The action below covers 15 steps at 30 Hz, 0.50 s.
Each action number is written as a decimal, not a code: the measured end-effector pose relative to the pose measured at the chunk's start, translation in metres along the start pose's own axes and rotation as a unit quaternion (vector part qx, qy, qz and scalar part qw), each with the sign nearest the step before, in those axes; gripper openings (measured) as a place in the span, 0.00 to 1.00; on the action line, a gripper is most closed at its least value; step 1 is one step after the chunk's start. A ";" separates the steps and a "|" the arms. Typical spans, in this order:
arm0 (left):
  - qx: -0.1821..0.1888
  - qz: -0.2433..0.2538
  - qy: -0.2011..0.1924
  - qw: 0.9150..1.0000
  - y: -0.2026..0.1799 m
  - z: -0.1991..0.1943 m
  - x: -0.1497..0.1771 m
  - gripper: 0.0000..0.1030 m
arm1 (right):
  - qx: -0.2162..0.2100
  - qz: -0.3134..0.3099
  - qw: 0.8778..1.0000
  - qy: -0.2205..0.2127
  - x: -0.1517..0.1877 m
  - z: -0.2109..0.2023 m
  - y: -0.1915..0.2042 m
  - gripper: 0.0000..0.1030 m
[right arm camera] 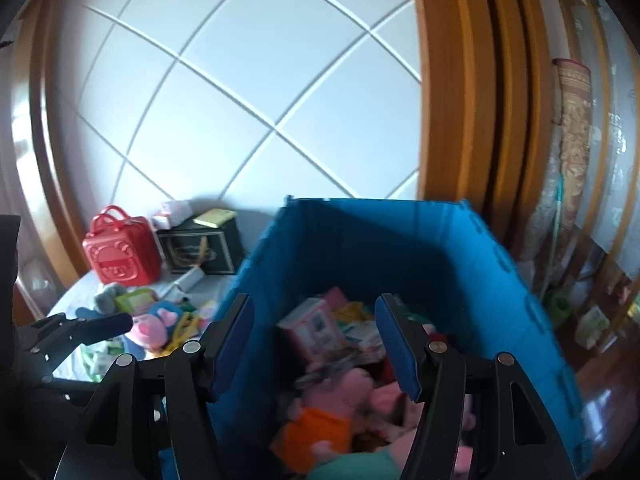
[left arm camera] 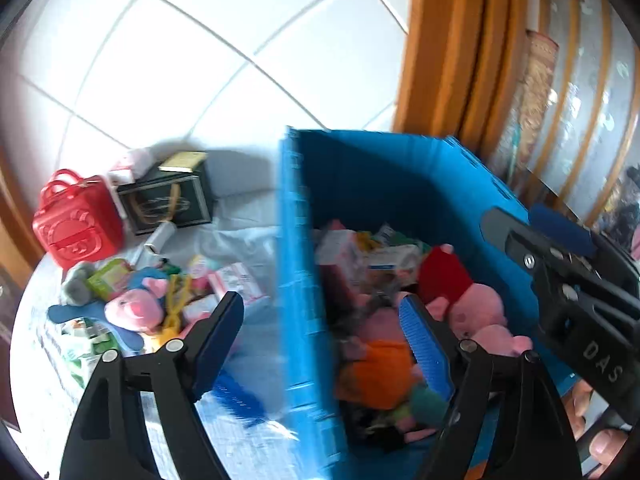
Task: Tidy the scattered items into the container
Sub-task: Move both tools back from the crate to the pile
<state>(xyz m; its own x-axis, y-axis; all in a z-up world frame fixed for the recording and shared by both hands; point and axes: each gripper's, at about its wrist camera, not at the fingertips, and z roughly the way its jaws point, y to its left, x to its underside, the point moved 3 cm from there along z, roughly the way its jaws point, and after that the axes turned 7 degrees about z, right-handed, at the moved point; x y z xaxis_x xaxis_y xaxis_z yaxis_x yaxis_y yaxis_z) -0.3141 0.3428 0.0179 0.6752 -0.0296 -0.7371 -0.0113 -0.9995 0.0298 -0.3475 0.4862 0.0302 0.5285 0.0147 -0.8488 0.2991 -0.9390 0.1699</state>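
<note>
The blue bin (left arm camera: 400,176) (right arm camera: 380,240) holds a pink pig plush in red (left arm camera: 460,292), an orange-clad plush (left arm camera: 376,372) (right arm camera: 320,428) and a pink box (right arm camera: 316,328). My left gripper (left arm camera: 320,308) is open and empty, its jaws straddling the bin's left wall. My right gripper (right arm camera: 314,308) is open and empty above the bin's inside; it also shows in the left wrist view (left arm camera: 532,220) over the bin's right rim. Left of the bin, scattered items lie on a white cloth: a pink-and-blue plush (left arm camera: 136,304) (right arm camera: 156,324), a grey plush (left arm camera: 78,284) and a green box (left arm camera: 108,276).
A red bag (left arm camera: 76,224) (right arm camera: 120,252), a dark box (left arm camera: 168,200) and a white tube (left arm camera: 160,236) sit behind the scattered pile. Pale floor tiles (right arm camera: 240,80) lie beyond. A wooden door frame (right arm camera: 460,100) and a rolled rug (right arm camera: 576,140) stand to the right. A person's hand (left arm camera: 600,440) holds the right gripper.
</note>
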 end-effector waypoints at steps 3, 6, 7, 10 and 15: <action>-0.020 -0.007 -0.016 1.000 0.034 -0.017 0.015 0.78 | -0.015 -0.006 1.000 -0.006 0.011 -0.005 0.034 0.64; -0.023 -0.012 -0.019 0.999 0.069 -0.028 0.032 0.80 | -0.028 -0.006 1.000 -0.009 0.023 -0.008 0.073 0.65; -0.023 -0.012 -0.019 0.999 0.082 -0.031 0.038 0.80 | -0.033 -0.005 0.999 -0.008 0.027 -0.008 0.087 0.65; -0.030 -0.009 -0.018 0.999 0.117 -0.040 0.057 0.80 | -0.041 -0.006 0.999 -0.001 0.040 -0.004 0.127 0.65; -0.036 -0.013 -0.008 0.999 0.179 -0.045 0.090 0.80 | -0.045 -0.001 0.999 0.017 0.066 0.010 0.194 0.65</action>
<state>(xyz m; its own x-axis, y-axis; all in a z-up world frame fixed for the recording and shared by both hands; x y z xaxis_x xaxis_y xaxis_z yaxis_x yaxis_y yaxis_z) -0.2224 0.1621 -0.0124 0.6620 -0.0045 -0.7495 0.0598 -0.9965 0.0588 -0.2625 0.3014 0.0025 0.5537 0.0294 -0.8322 0.3698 -0.9041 0.2141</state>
